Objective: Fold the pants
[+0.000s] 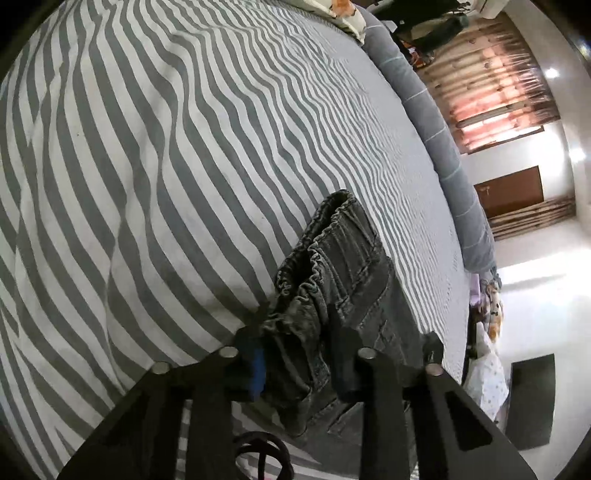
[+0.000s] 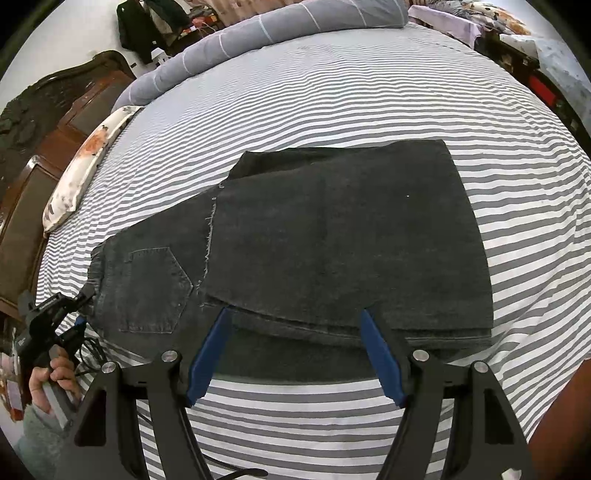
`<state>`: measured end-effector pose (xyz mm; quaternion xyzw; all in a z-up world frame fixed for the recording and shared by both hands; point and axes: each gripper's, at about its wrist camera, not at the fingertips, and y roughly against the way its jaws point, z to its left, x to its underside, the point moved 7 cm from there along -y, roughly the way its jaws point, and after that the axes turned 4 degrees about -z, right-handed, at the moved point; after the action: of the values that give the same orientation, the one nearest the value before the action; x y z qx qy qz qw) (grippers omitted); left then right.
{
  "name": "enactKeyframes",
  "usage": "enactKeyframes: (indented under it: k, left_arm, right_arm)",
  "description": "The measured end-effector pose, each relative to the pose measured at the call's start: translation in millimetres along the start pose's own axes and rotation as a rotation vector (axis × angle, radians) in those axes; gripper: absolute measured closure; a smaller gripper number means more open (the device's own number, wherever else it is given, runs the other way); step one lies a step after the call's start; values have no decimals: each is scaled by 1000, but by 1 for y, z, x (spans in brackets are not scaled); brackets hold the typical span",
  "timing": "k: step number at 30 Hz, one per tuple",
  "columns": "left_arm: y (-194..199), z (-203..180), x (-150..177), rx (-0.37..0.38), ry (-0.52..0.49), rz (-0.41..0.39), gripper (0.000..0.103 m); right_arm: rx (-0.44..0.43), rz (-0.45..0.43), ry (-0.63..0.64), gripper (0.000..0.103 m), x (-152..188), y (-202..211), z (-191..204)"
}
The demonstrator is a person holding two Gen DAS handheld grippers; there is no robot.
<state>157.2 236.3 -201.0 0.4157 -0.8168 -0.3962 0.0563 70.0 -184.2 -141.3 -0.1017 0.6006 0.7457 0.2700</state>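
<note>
Dark grey jeans [image 2: 332, 236] lie folded on a striped bed, legs doubled over toward the waist, back pocket [image 2: 155, 291] showing at the left. My right gripper [image 2: 295, 314] is open, its blue fingers [image 2: 212, 354] resting at the near edge of the folded legs, holding nothing. My left gripper [image 1: 299, 350] is shut on the elastic waistband [image 1: 325, 266] of the jeans, which bunches up between its jaws. The left gripper also shows at the far left of the right wrist view [image 2: 79, 302], at the waist end.
The grey and white striped bedsheet [image 2: 332, 92] covers the whole bed. A rolled grey blanket [image 2: 258, 26] lies along the far edge. A floral pillow [image 2: 85, 166] sits by the wooden headboard [image 2: 48, 122]. A cable [image 2: 96, 350] trails near the left hand.
</note>
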Motion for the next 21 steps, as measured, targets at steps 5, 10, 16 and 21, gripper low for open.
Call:
enactKeyframes:
  k: [5,10,16,21]
  left_arm:
    - [8,-22,4,-15,-105,-33,82]
    - [-3,-13,3,-72,-83,-9,77]
    - [-10,-2,4,-74,-38,9,64]
    - [-16,-3,2,-74,-40,7,68]
  right_arm:
    - [-15,1,-25,33,2,1,-7]
    - [-27,1,-45,33,6,4,-14]
    - [-22,9,-58,33,8,1,-19]
    - [-3,22,-67,33,9,-8,-22]
